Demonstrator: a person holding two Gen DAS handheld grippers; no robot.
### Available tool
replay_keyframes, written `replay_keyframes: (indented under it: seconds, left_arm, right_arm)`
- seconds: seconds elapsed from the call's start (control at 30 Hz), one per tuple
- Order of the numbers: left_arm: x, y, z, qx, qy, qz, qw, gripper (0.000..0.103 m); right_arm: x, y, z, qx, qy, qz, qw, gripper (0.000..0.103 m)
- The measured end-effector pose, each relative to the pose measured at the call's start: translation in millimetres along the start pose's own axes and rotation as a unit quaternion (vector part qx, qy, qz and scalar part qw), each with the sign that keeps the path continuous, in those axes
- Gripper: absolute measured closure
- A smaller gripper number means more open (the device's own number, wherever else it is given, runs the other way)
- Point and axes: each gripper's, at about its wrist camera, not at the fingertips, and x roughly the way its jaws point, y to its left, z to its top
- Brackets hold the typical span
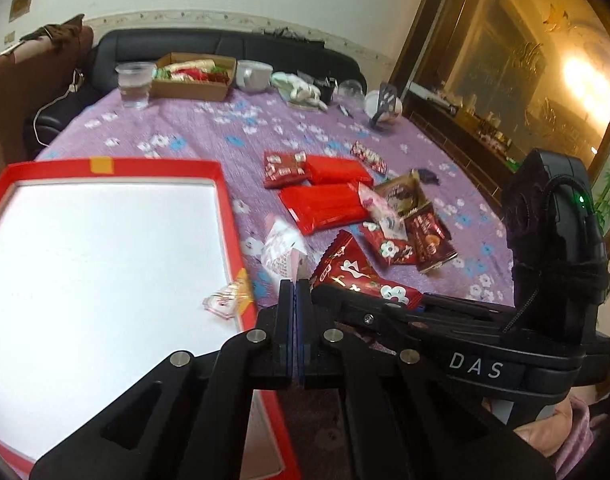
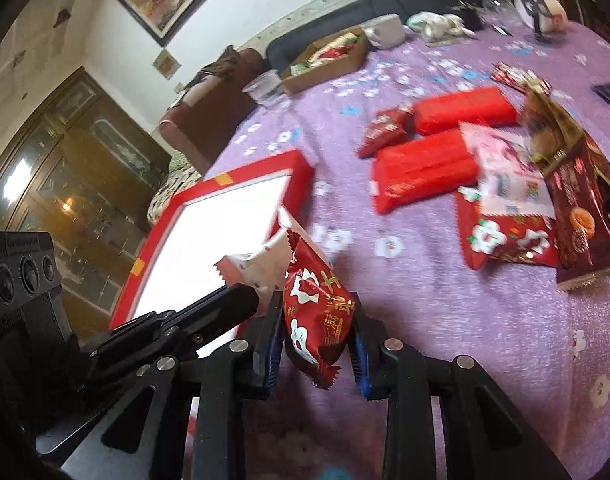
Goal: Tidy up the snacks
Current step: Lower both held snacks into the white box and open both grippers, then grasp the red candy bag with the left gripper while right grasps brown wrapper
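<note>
Left claw (image 1: pixel 296 284) is pressed together on the corner of a white-pink packet (image 1: pixel 283 250), which hangs just beside the right edge of the red box (image 1: pixel 117 168). Right claw (image 2: pixel 317 336) pinches a red flower-print packet (image 2: pixel 315 308) between its blue pads, just right of the box's near corner, touching or very near the white-pink packet. Box interior is white and almost bare; one small clear pink wrapper (image 1: pixel 225 300) lies at its right rim. The remaining snacks sit in a pile (image 1: pixel 361 216) on the purple floral table (image 1: pixel 185 128), well to the right of the box.

Risks:
- The left grip is only on a thin corner seal, so the packet could slip or swing out if the hand moves quickly.
- The right jaws are not tight on the puffy pack and the hold looks soft; the packet may drop short of the box, onto the cloth or the rim.
- The two claws are close together by the box edge, so they could collide or knock each other's packet.

Orientation: the red packet's long axis runs roughly along the claw's pointing line, one crimped end toward the camera and the other away toward the box. The white-pink packet tilts up and away from the left claw, crimped end toward the box.
</note>
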Motion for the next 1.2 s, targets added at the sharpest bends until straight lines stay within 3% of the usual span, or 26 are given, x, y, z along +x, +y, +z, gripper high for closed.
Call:
replay_keyframes:
  seconds: [0.23,0.47,0.53,0.6,0.63,0.67,0.7,0.77,0.93,1.2]
  left_arm:
    - [-36,30,1,-0.019,-0.027,0.034,0.9989,0.103]
    - [-42,68,-14,-0.062,-0.015,0.098,0.9931,0.103]
    - [-43,73,-18,-0.062,-0.013,0.125,0.9902,0.099]
    - [-44,76,-20,-0.064,-0.013,0.144,0.9874,0.089]
    - [-46,76,-21,-0.064,-0.018,0.149,0.9867,0.085]
    - [-48,74,-21,-0.064,-0.027,0.157,0.9852,0.072]
    - [-50,72,-21,-0.063,-0.035,0.164,0.9839,0.054]
    - [-58,63,-20,-0.054,-0.064,0.178,0.9804,0.038]
    - [-58,32,-13,-0.006,-0.092,0.179,0.9794,0.024]
    - [-16,-42,-12,0.09,-0.048,0.145,0.9841,0.022]
  right_arm:
    - [10,48,9,-0.042,0.007,0.025,0.999,0.072]
    - [52,87,6,-0.075,0.044,0.029,0.996,0.072]
    - [59,92,4,-0.082,0.05,0.023,0.995,0.07]
    - [58,91,5,-0.08,0.047,0.024,0.995,0.062]
    - [56,87,6,-0.073,0.046,0.027,0.996,0.054]
    - [52,80,7,-0.061,0.041,0.03,0.997,0.051]
    - [45,72,9,-0.05,0.034,0.031,0.998,0.051]
    - [32,56,13,-0.03,0.018,0.048,0.998,0.049]
    - [-10,13,16,-0.004,-0.035,0.016,0.999,0.046]
    - [-89,-81,20,0.068,-0.118,-0.039,0.99,0.043]
